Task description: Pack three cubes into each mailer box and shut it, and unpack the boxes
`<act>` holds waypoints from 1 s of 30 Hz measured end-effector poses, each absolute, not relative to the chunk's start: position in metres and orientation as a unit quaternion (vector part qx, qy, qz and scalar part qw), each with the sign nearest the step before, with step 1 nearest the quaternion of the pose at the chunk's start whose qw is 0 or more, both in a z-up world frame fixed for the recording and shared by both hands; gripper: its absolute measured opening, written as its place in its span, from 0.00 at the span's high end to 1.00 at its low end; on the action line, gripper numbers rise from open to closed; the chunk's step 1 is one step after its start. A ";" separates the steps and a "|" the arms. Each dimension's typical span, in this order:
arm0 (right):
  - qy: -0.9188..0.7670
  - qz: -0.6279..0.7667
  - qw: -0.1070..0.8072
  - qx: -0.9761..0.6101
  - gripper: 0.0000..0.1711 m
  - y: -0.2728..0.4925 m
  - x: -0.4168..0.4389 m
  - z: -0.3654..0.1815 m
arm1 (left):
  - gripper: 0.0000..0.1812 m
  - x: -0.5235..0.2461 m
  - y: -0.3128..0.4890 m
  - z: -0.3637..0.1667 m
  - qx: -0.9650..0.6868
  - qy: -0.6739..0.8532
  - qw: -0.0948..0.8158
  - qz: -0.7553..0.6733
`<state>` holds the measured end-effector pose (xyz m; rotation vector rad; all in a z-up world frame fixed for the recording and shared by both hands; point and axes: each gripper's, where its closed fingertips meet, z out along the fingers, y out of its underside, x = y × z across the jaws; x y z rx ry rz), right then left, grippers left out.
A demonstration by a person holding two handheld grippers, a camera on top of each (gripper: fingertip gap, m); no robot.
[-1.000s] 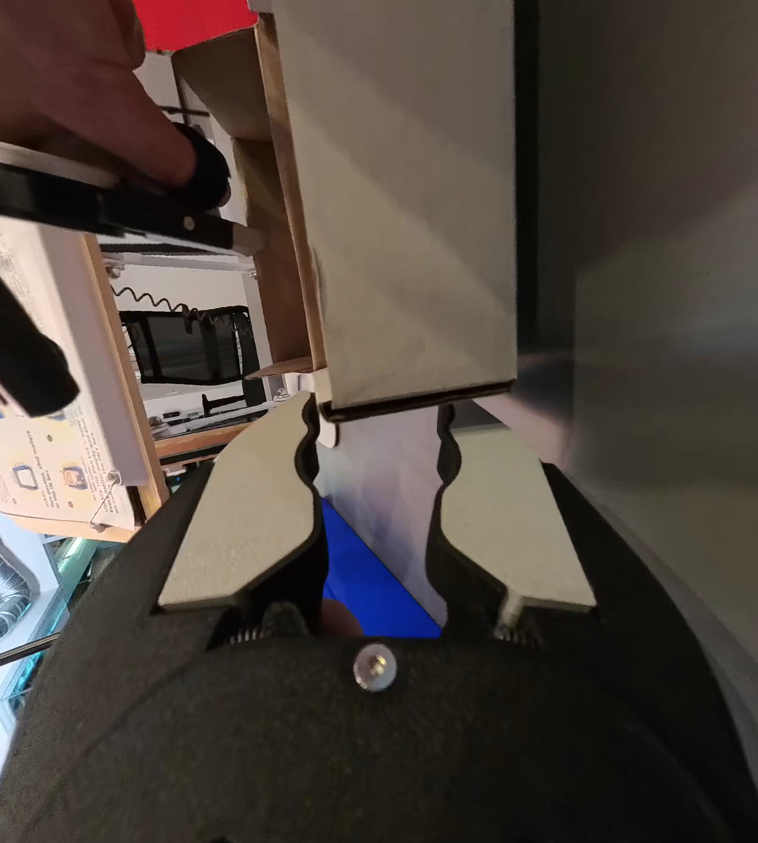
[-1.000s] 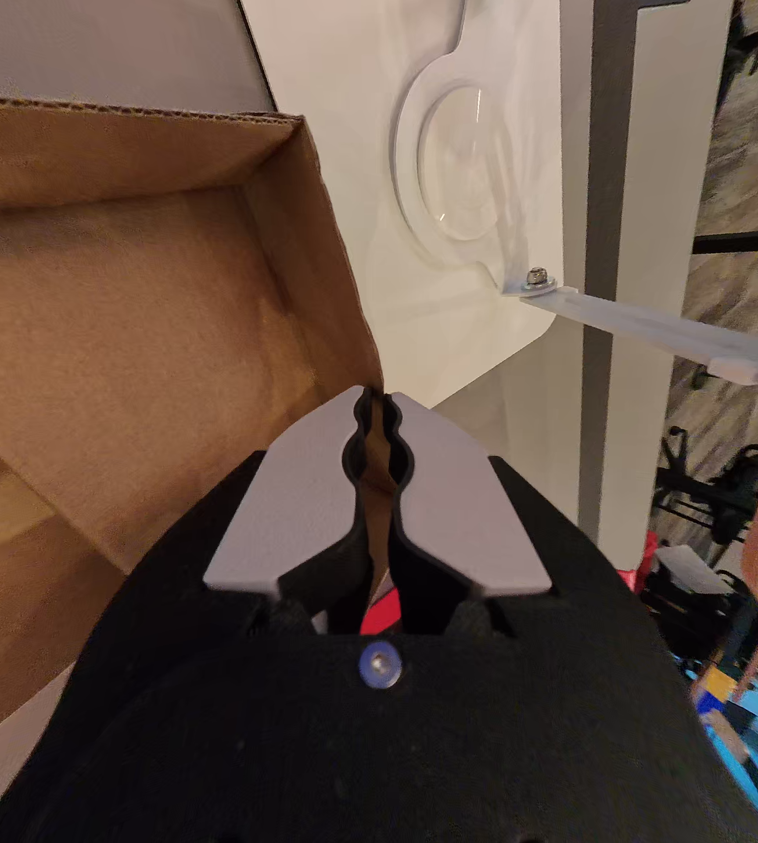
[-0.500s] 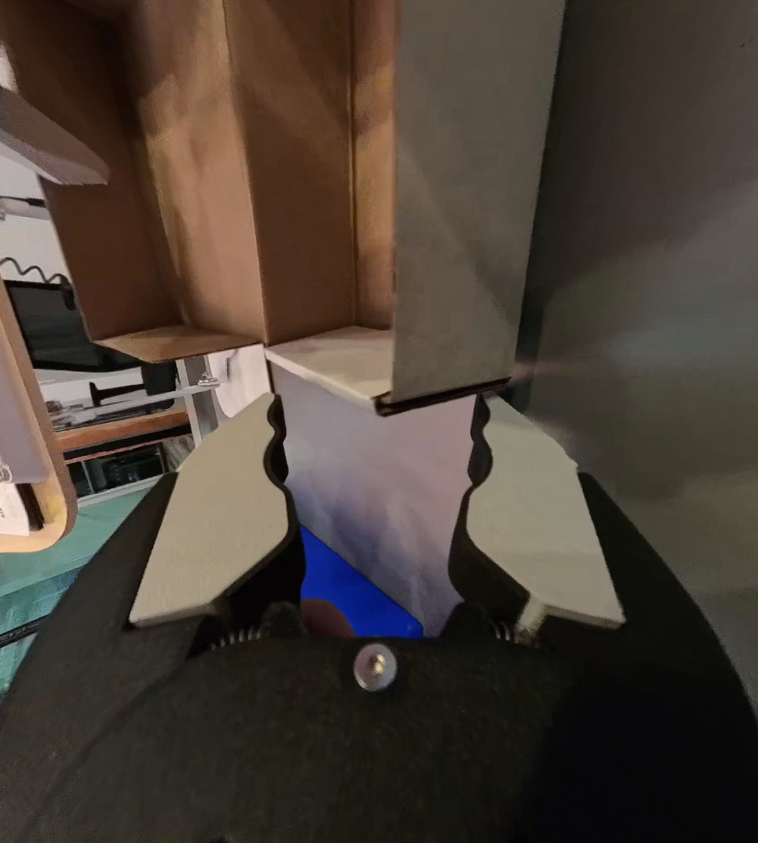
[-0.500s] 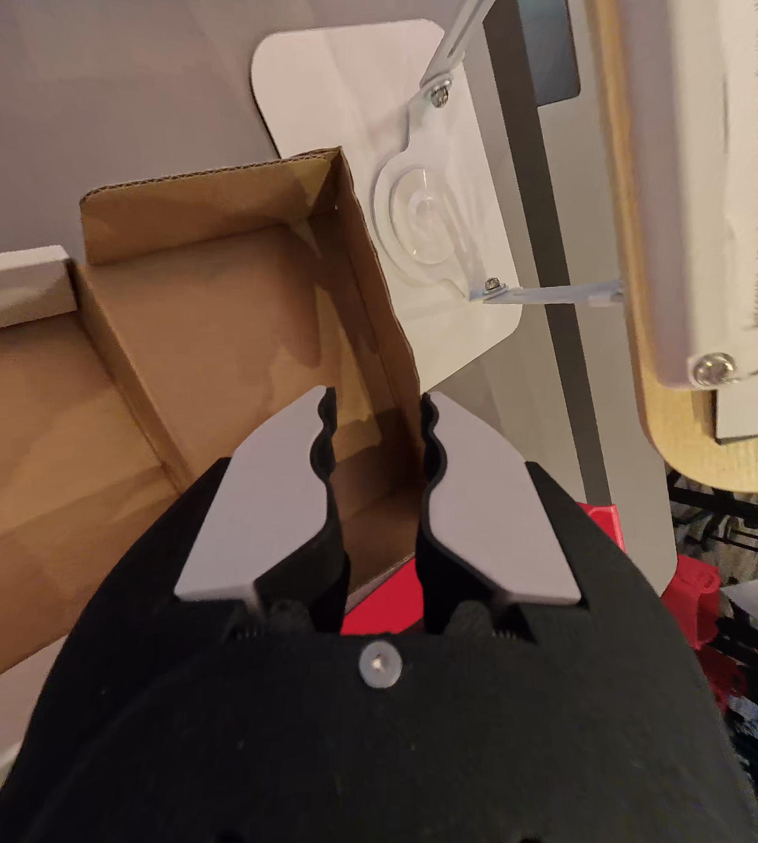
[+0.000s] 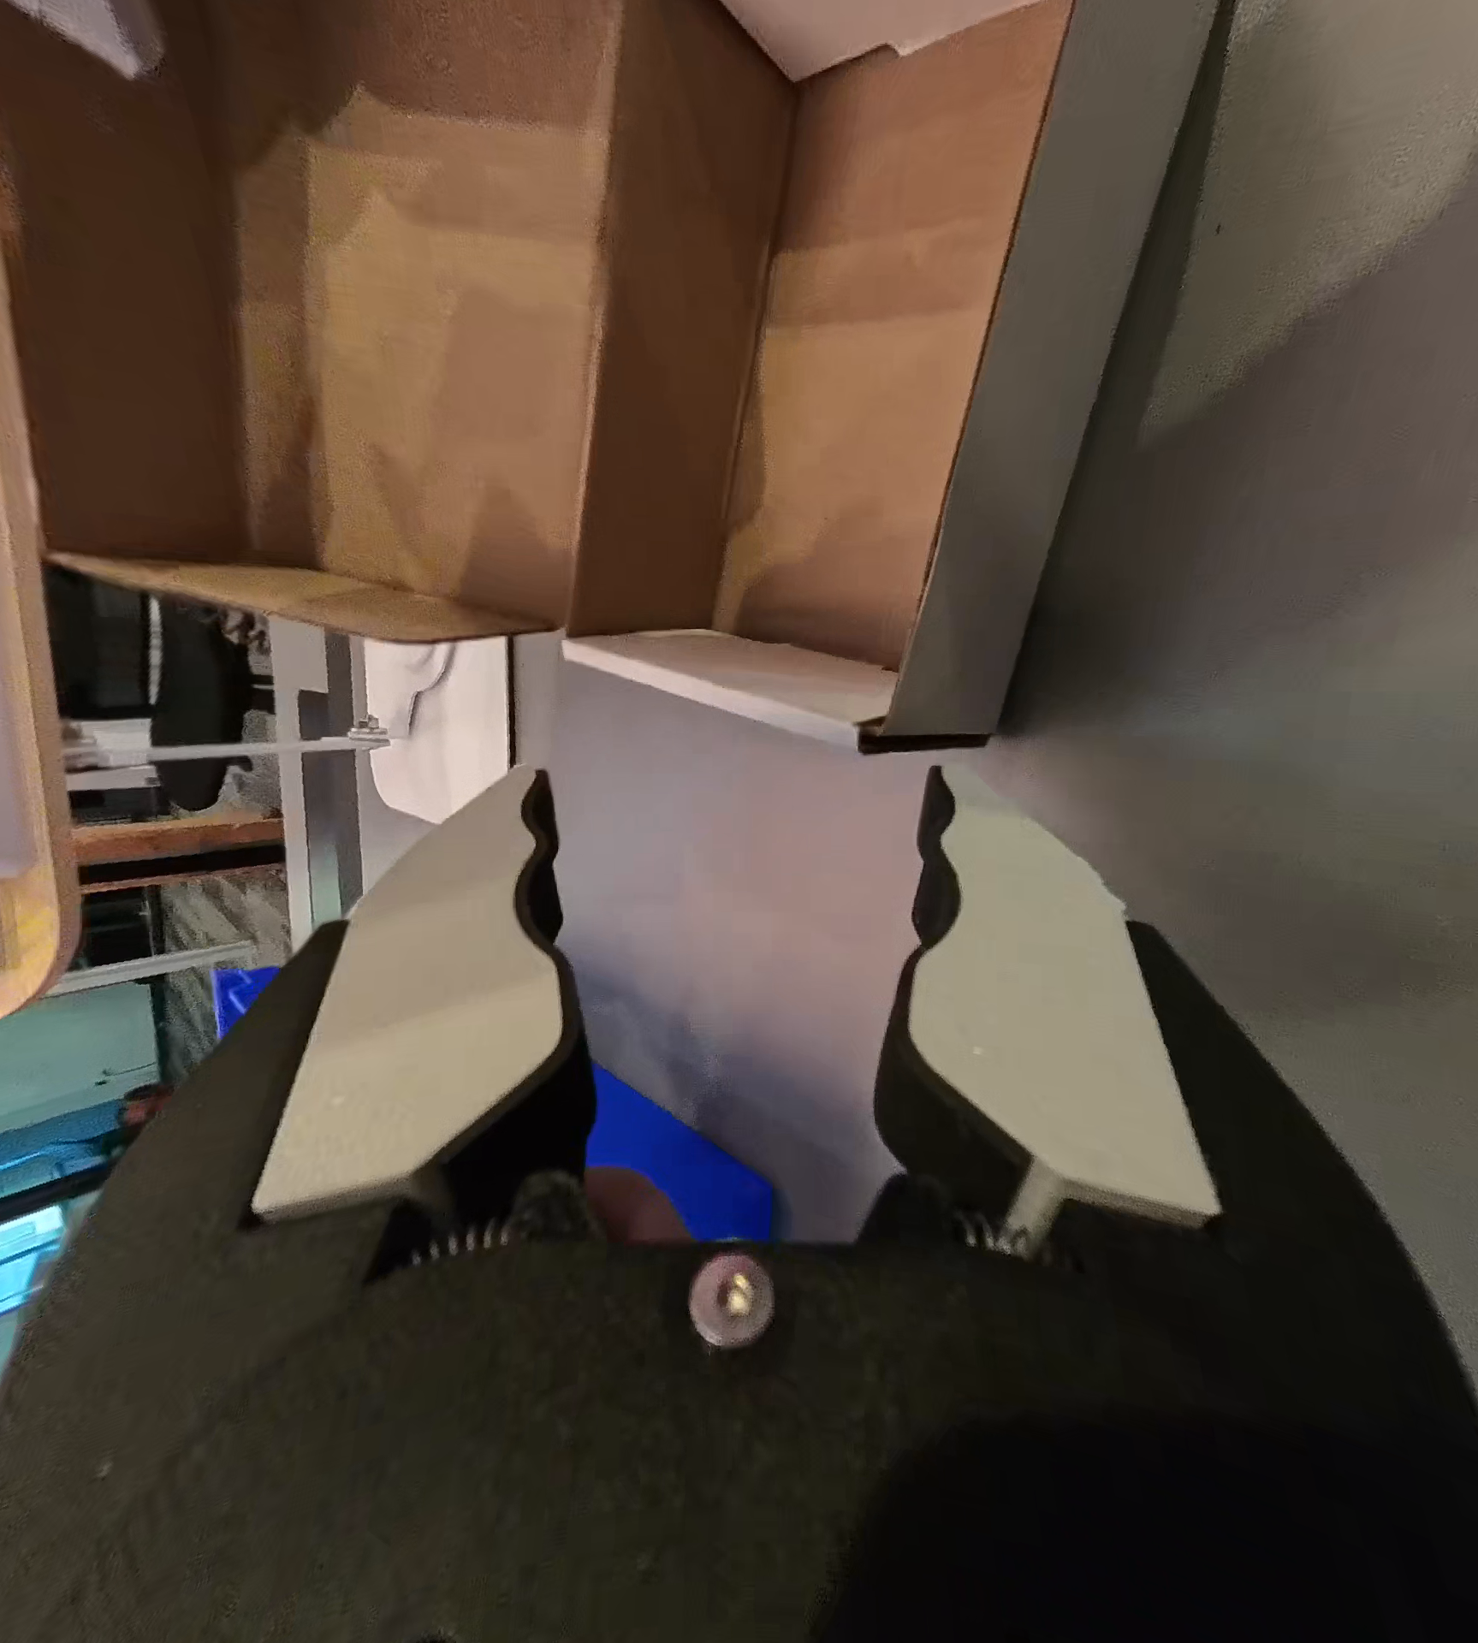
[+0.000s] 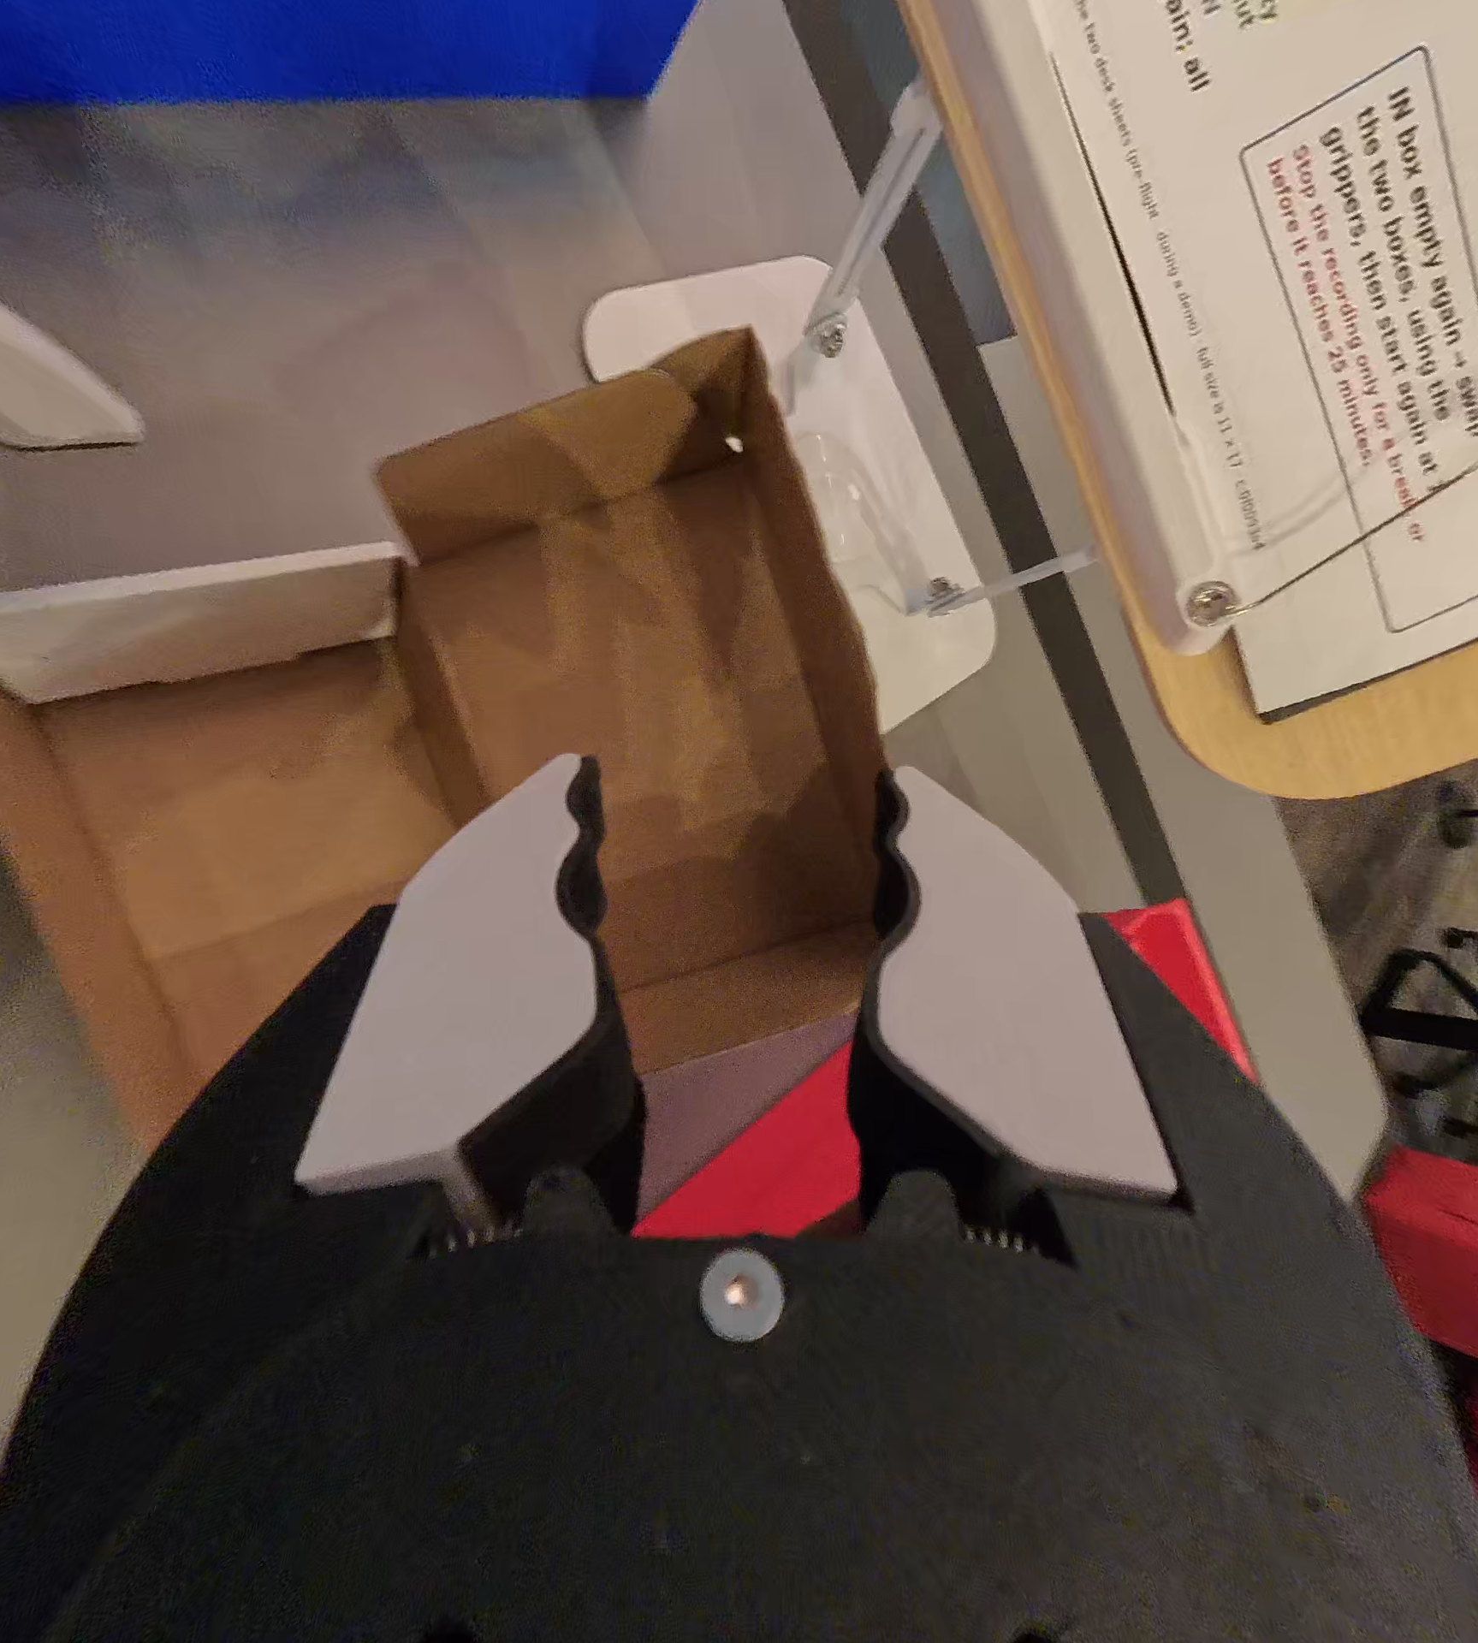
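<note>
An open mailer box (image 5: 415,356), brown inside and white outside, lies empty on the grey table (image 5: 1340,533). It also shows in the right wrist view (image 6: 628,676) with its lid folded back. My left gripper (image 5: 735,782) is open and empty, just short of the box's white corner wall (image 5: 735,685). My right gripper (image 6: 735,782) is open and empty, above the box's near end. A red block (image 6: 753,1165) shows between its fingers. No cubes show in the box.
A blue bin (image 5: 673,1156) lies below the left gripper and shows at the top of the right wrist view (image 6: 273,44). A wooden board with an instruction sheet (image 6: 1304,356) stands at the right. A white suction mount (image 6: 877,498) sits beside the box. More red blocks (image 6: 1464,1245) lie off the table edge. My right gripper's tips are some 25 cm from the white suction mount (image 6: 877,498).
My right gripper has let go of the box's side wall, opened wide and pulled back. My left gripper has opened wider and drawn away from the box corner, so more of the inside shows.
</note>
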<state>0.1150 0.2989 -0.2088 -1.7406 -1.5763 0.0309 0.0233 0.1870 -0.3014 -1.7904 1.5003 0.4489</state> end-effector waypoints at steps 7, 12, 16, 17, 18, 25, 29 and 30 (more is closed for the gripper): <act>-0.589 0.024 0.422 -0.689 0.63 0.265 0.140 -0.197 | 0.59 -0.028 0.189 -0.255 -0.746 0.505 0.403 0.162; -0.546 0.057 0.412 -0.727 0.66 0.249 0.158 -0.218 | 0.64 -0.152 0.200 -0.229 -0.817 0.412 0.360 0.185; -0.534 0.061 0.394 -0.746 0.66 0.245 0.165 -0.241 | 0.65 -0.236 0.206 -0.247 -0.837 0.436 0.265 0.199; -0.533 0.064 0.393 -0.746 0.66 0.244 0.165 -0.244 | 0.65 -0.250 0.209 -0.254 -0.837 0.448 0.241 0.203; -0.532 0.064 0.395 -0.747 0.66 0.244 0.164 -0.246 | 0.64 -0.261 0.210 -0.263 -0.839 0.459 0.214 0.201; -0.530 0.077 0.381 -0.753 0.67 0.241 0.162 -0.260 | 0.60 -0.288 0.217 -0.316 -0.833 0.524 0.076 0.163; -0.531 0.084 0.375 -0.755 0.67 0.240 0.162 -0.266 | 0.67 -0.292 0.215 -0.333 -0.829 0.538 0.015 0.152; -0.531 0.085 0.374 -0.755 0.67 0.241 0.162 -0.267 | 0.68 -0.293 0.215 -0.335 -0.829 0.538 0.004 0.150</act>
